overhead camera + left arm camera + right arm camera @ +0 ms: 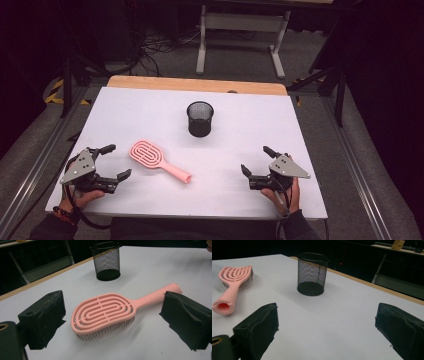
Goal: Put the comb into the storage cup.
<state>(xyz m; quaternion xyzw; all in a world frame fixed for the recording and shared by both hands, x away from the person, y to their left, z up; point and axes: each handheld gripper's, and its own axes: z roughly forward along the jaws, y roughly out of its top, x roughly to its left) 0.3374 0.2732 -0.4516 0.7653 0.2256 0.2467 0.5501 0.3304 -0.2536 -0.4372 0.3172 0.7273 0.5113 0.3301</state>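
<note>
A pink hairbrush [159, 161] is lying bristles down at lower centre-left of the white counter [150, 107], below a black mesh cup [200, 118]. The left tongs [116, 161] and right tongs [255, 160] are resting wide apart, holding nothing.

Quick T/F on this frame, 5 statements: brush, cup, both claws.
1. The brush lies bristles down on the table. True.
2. The brush stands inside the cup. False: it lies on the table, apart from the cup.
3. The left claw is shut on the brush. False: it is open, with the brush lying ahead of its jaws, untouched.
4. The right claw is open and holds nothing. True.
5. The cup lies tipped on its side. False: it stands upright, mouth up.
</note>
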